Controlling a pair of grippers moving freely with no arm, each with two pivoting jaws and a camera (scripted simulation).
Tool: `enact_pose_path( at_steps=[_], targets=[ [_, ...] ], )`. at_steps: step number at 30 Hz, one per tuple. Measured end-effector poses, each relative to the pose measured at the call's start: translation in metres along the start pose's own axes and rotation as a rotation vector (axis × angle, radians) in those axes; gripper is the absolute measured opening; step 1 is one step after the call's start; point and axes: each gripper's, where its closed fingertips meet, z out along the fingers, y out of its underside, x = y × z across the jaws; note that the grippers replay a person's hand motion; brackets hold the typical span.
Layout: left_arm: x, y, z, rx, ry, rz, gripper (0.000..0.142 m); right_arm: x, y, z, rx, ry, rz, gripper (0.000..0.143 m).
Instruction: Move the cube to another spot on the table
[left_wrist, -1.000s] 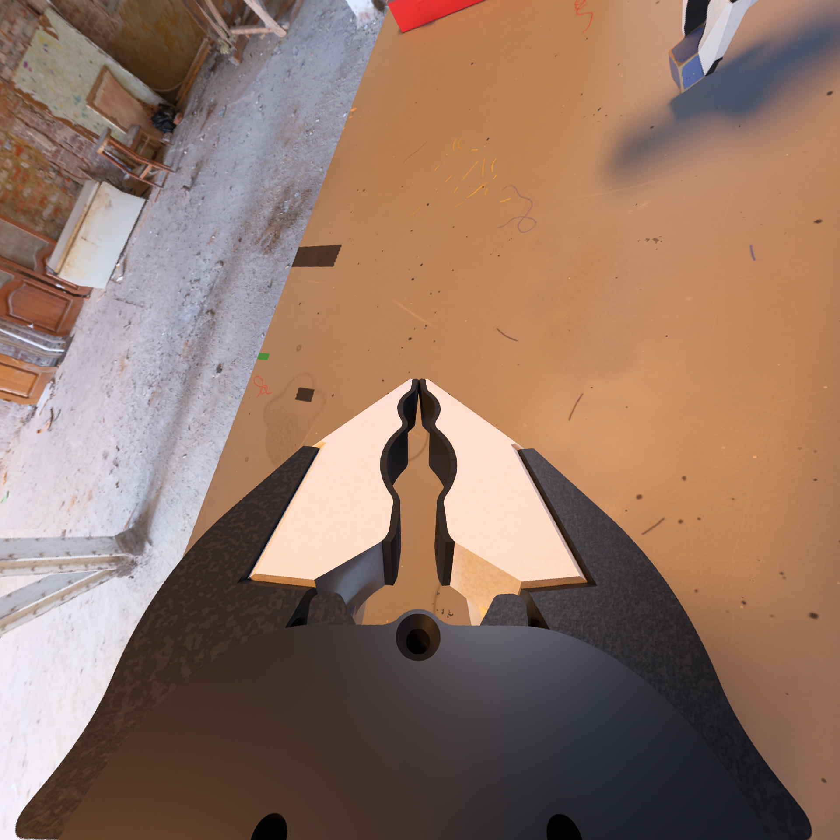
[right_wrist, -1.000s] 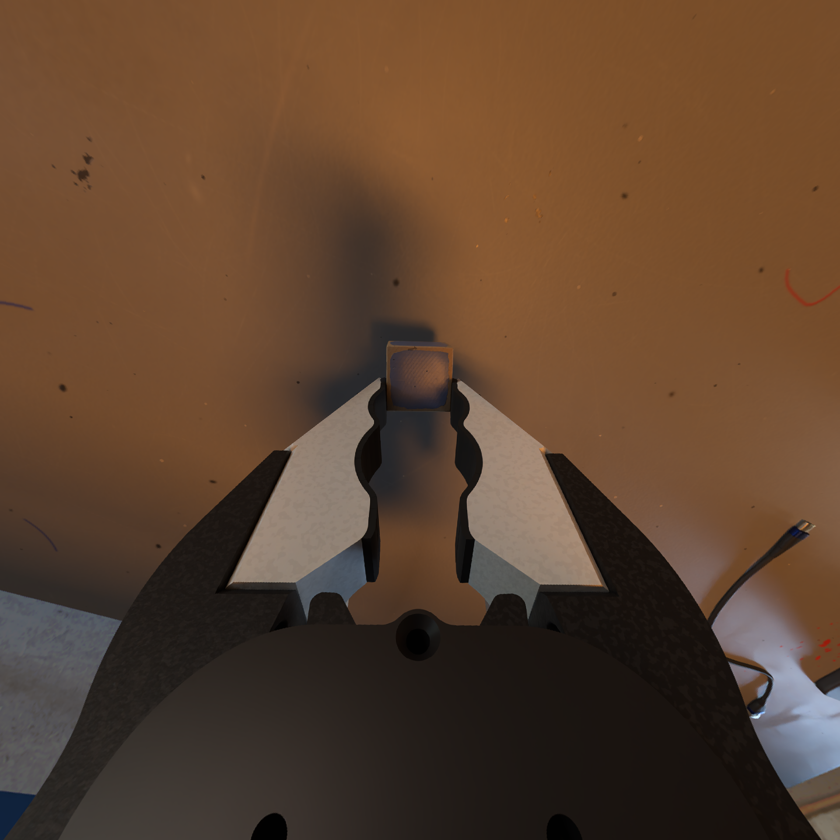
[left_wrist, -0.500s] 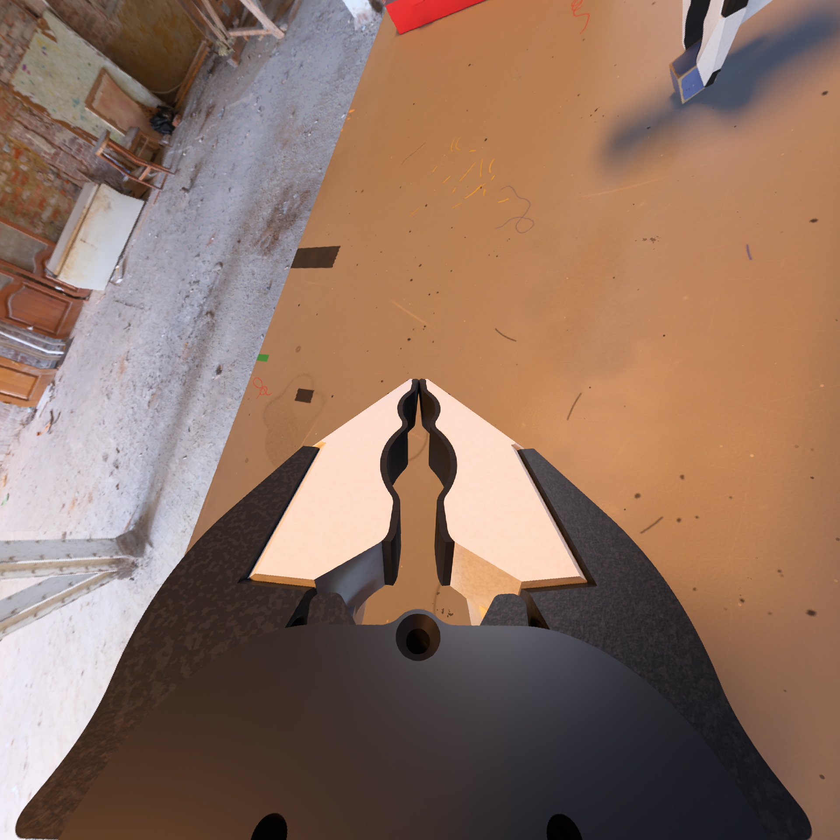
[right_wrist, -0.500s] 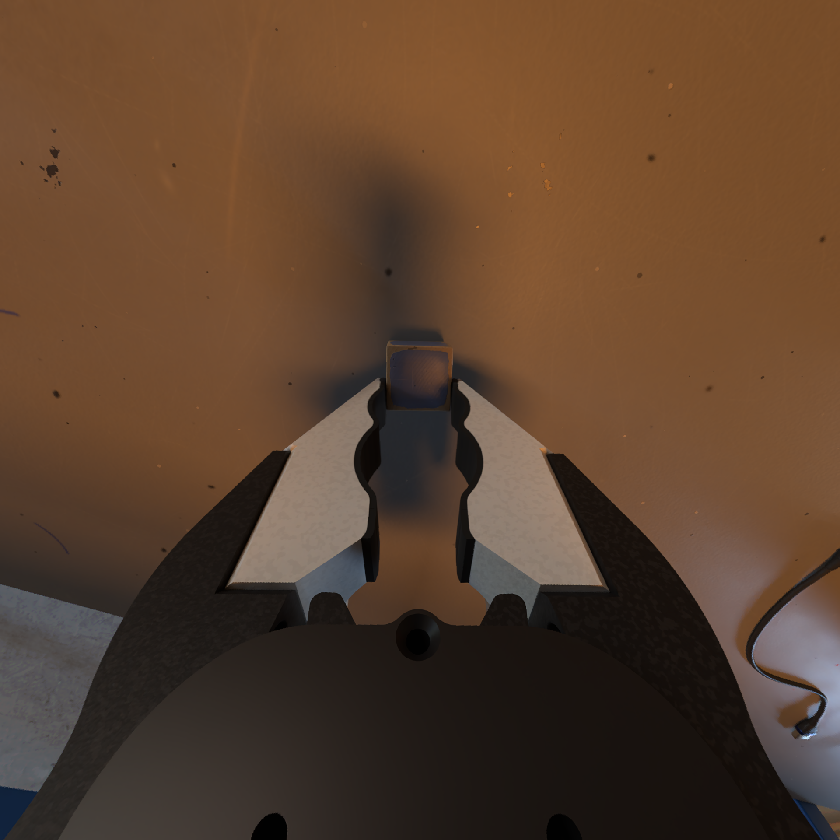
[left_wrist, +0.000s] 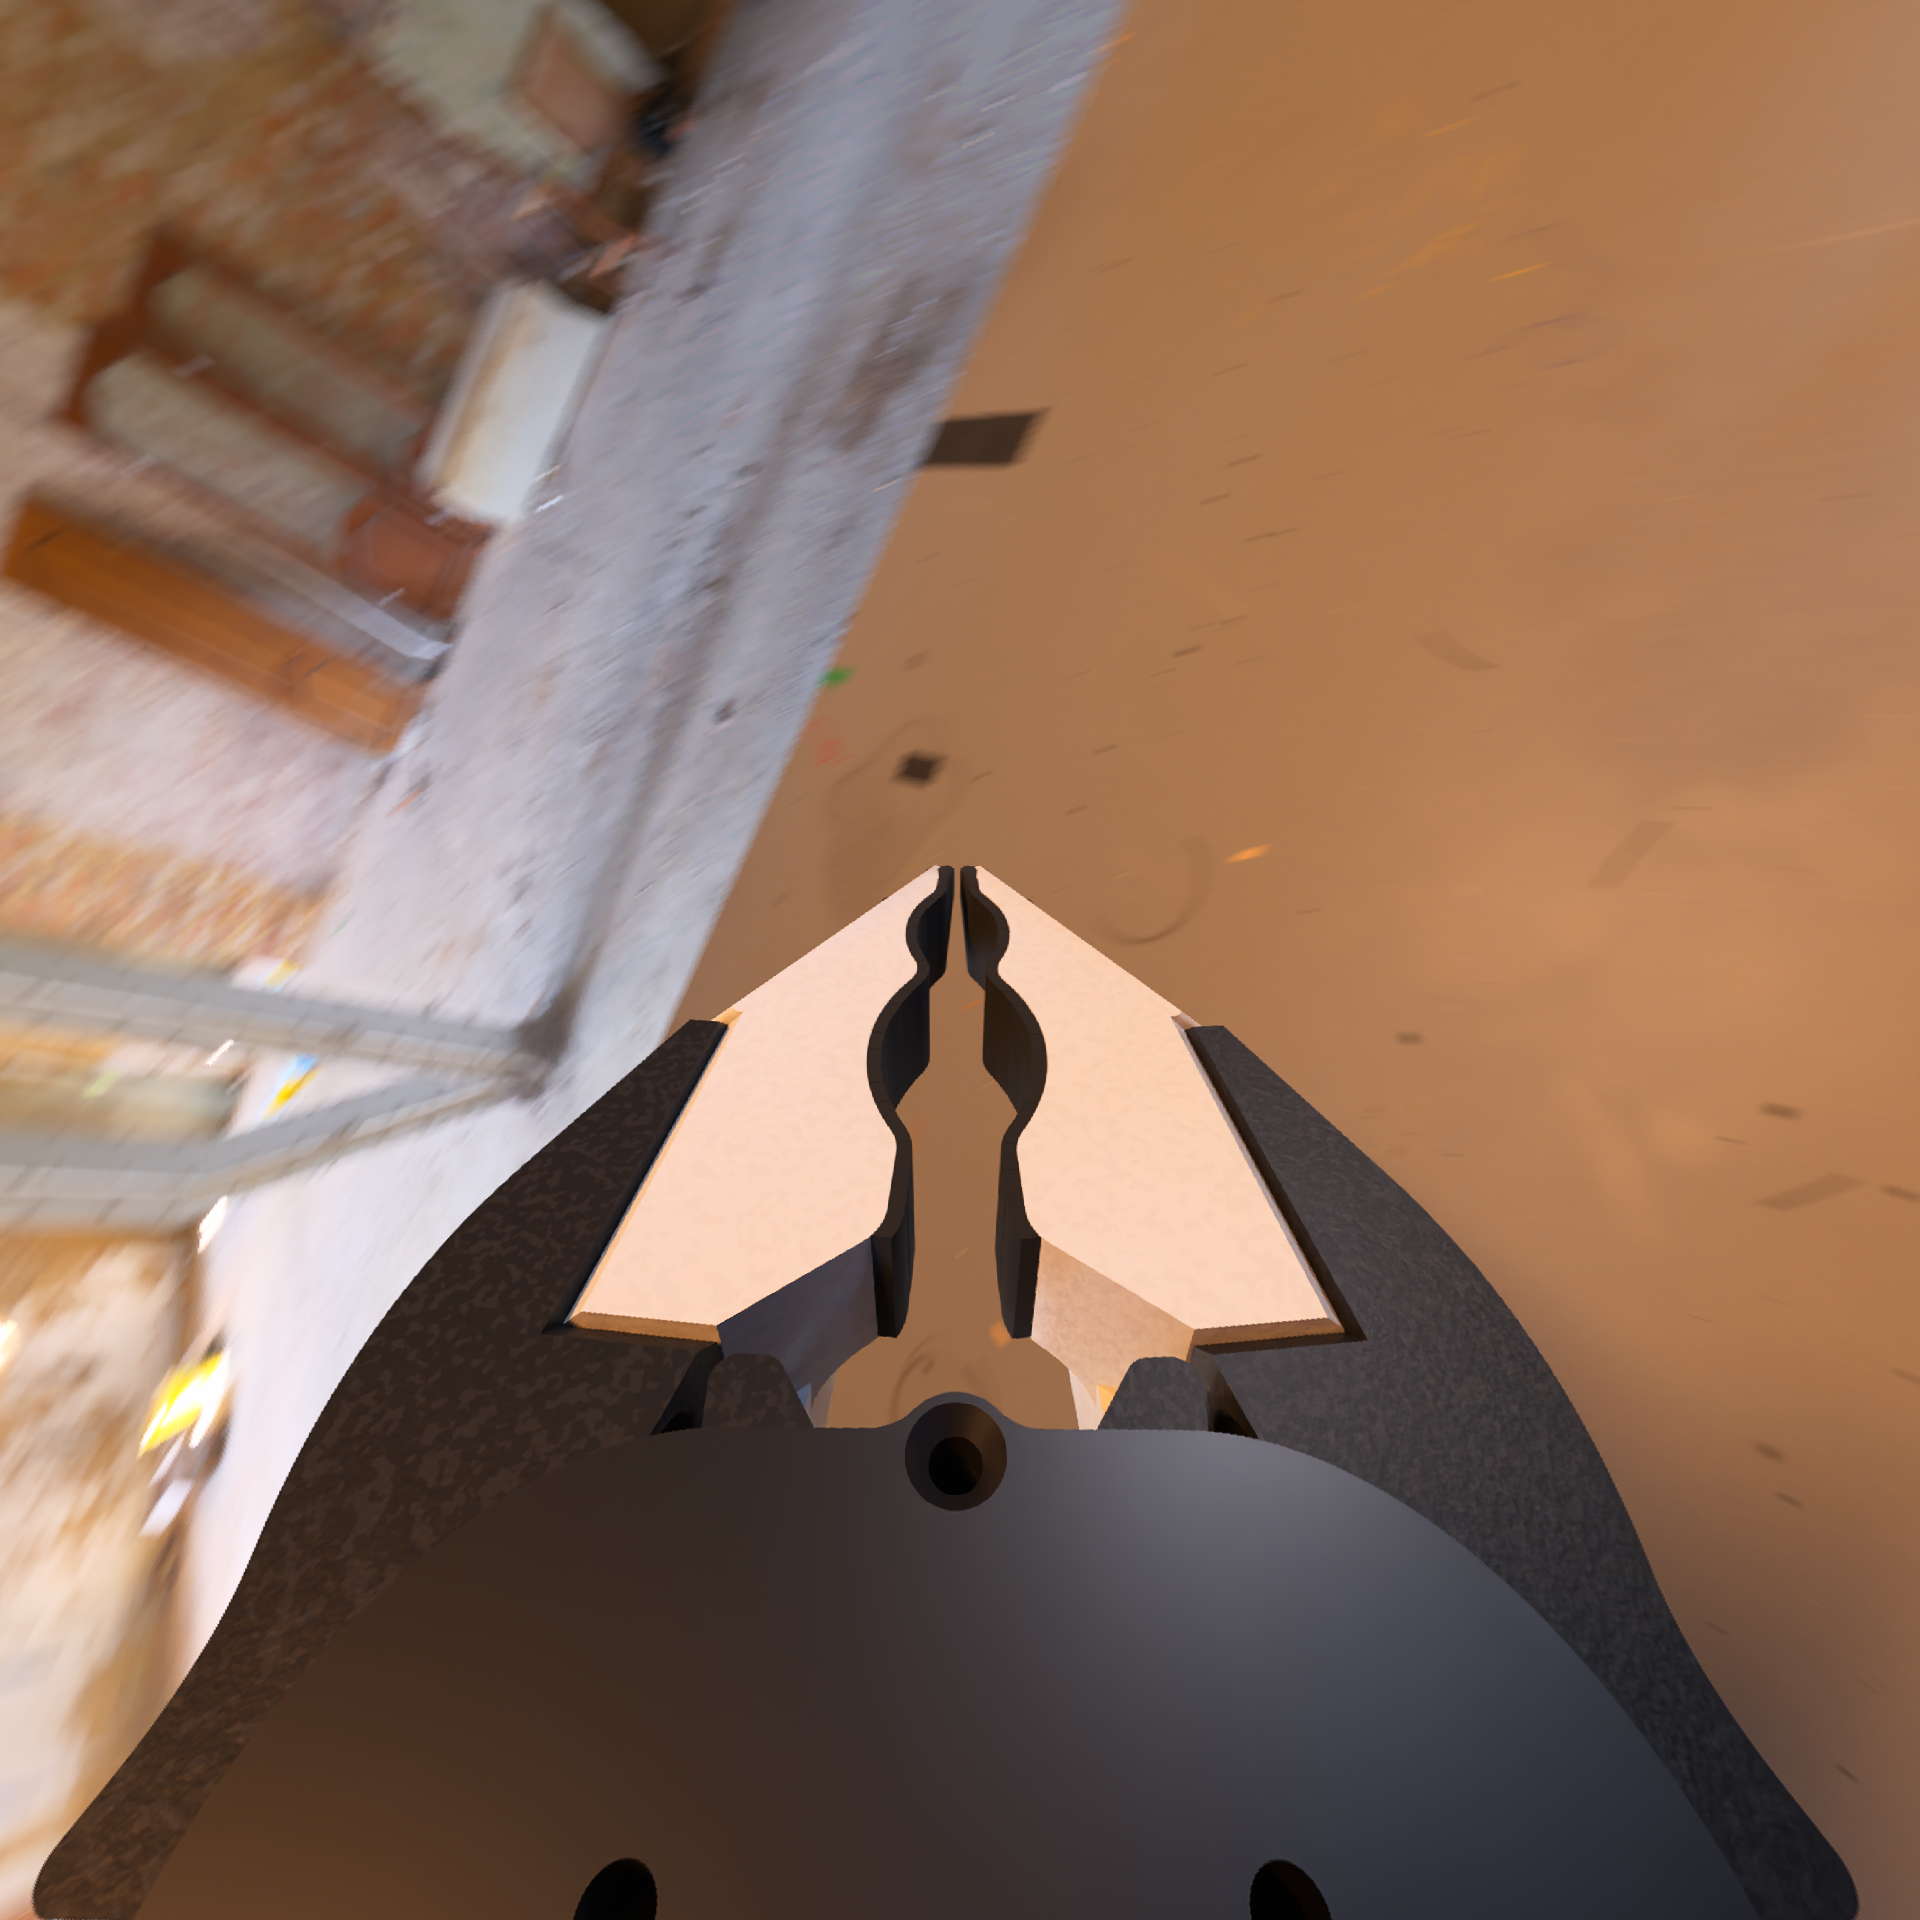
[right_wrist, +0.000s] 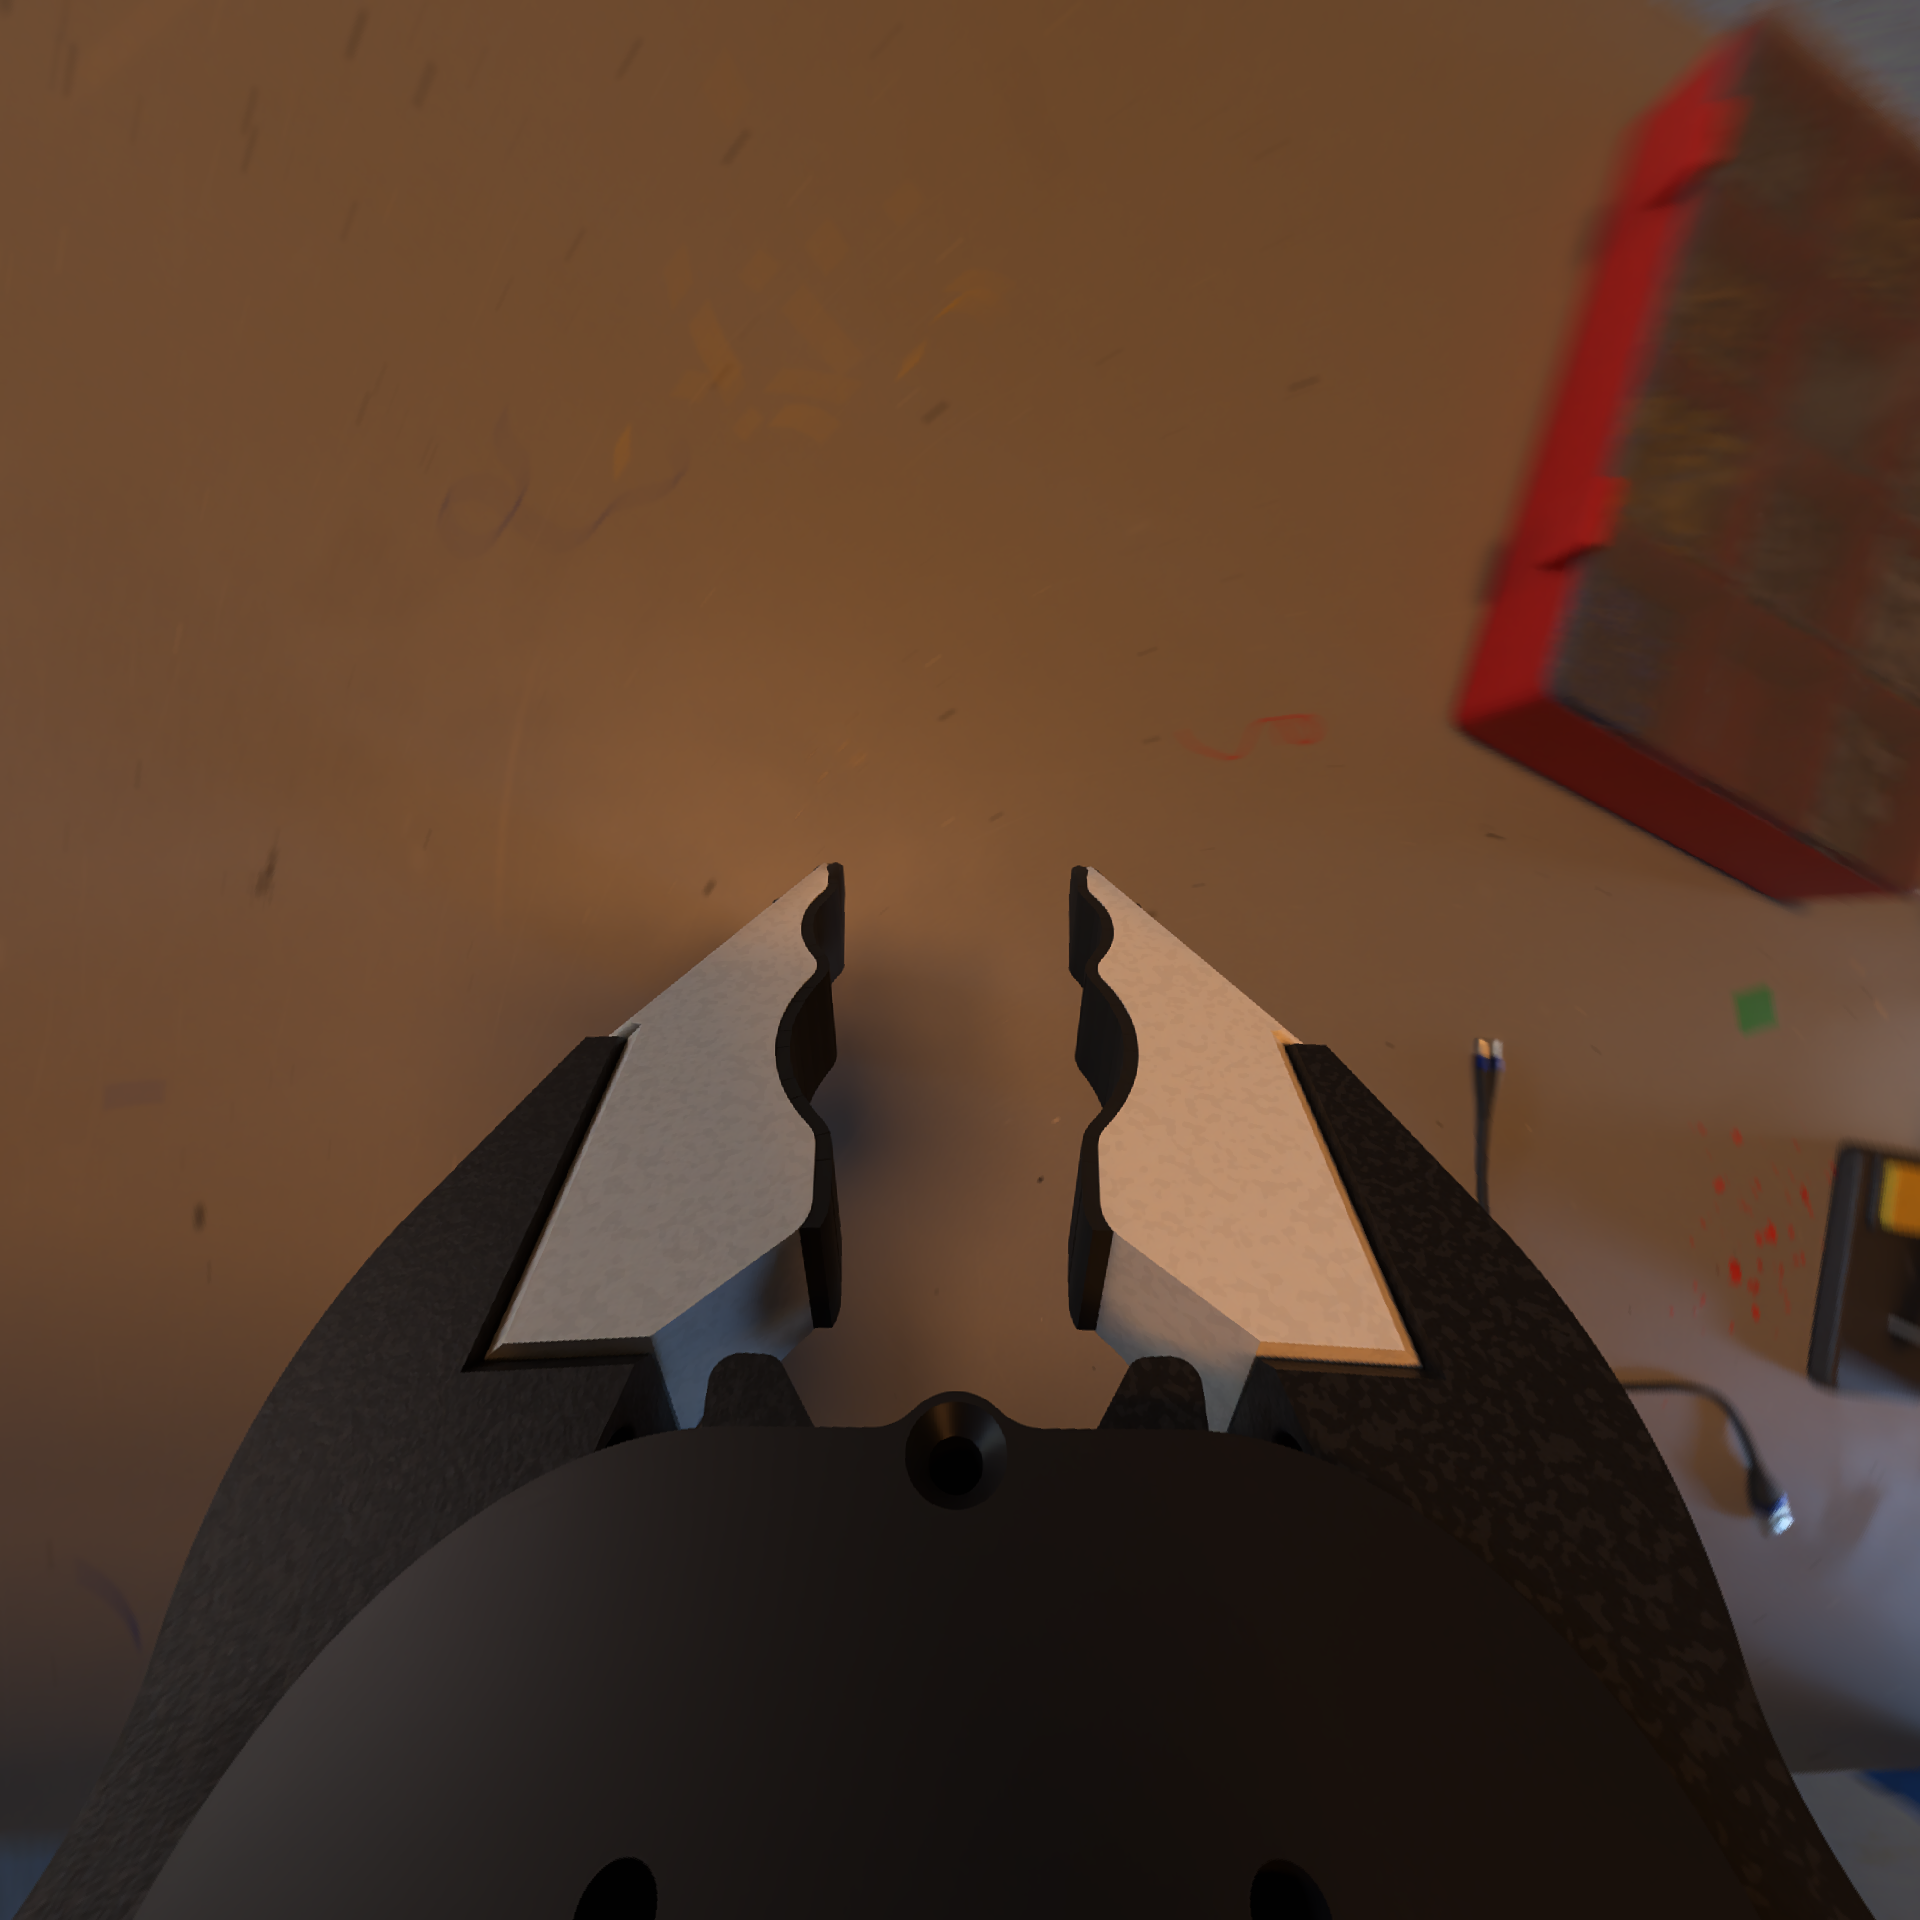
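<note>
The left claw (left_wrist: 956, 878) is clenched with nothing in it, its tips nearly touching above the brown counter (left_wrist: 1455, 623), just right of the counter's edge and the grey floor (left_wrist: 623, 727). The right claw (right_wrist: 956, 883) is released and empty over the counter, left of a red box (right_wrist: 1538, 582) and a black cable (right_wrist: 1756, 1455). The cube shows in neither view.

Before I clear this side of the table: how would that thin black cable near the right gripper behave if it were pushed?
The black cable would probably flop and bend rather than slide as one piece: it already lies in a loose curve. It looks thin, so likely light and easy to drag. Its small plug end might snag. The right gripper is open and empty above the table.
</note>
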Motion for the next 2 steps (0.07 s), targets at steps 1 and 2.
enact_pose_path(
  at_steps=[1, 2],
  targets=[
    [-0.019, 0.01, -0.003, -0.025, -0.083, -0.031, 0.004, 0.012, -0.005, -0.009, 0.055, 0.049, 0.071, 0.044],
    [-0.036, 0.02, -0.007, -0.055, -0.16, -0.084, 0.01, 0.02, -0.007, -0.014, 0.091, 0.07, 0.145, 0.044]
  ],
)
